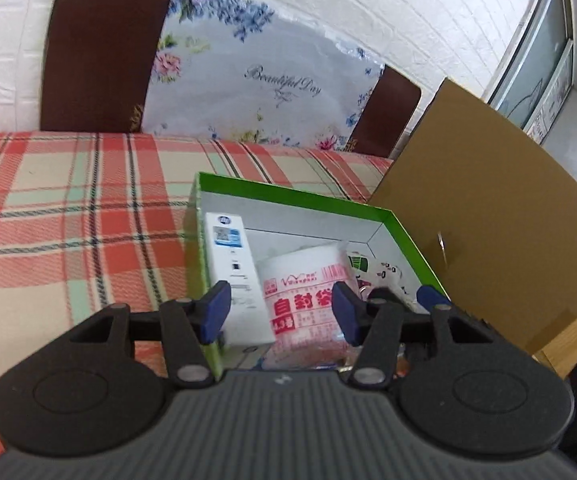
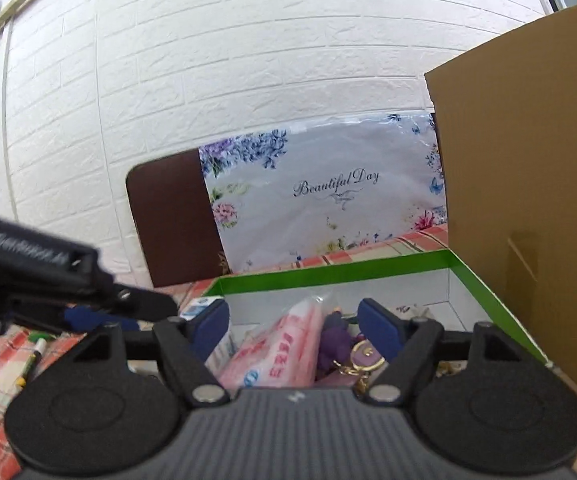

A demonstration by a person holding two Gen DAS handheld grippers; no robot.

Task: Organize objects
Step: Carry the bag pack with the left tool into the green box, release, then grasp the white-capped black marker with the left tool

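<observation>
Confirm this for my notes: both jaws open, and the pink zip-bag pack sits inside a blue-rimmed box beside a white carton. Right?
Not quite: the box has a green rim, not blue, as the left wrist view shows. The rest holds: the pink zip-bag pack lies inside it beside the white carton, and both grippers' jaws stand open.

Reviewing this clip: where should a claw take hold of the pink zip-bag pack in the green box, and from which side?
Grip the pink zip-bag pack across its raised upper end, coming from above: it lies slanted against the white carton, and the green box walls block a side approach.
</observation>
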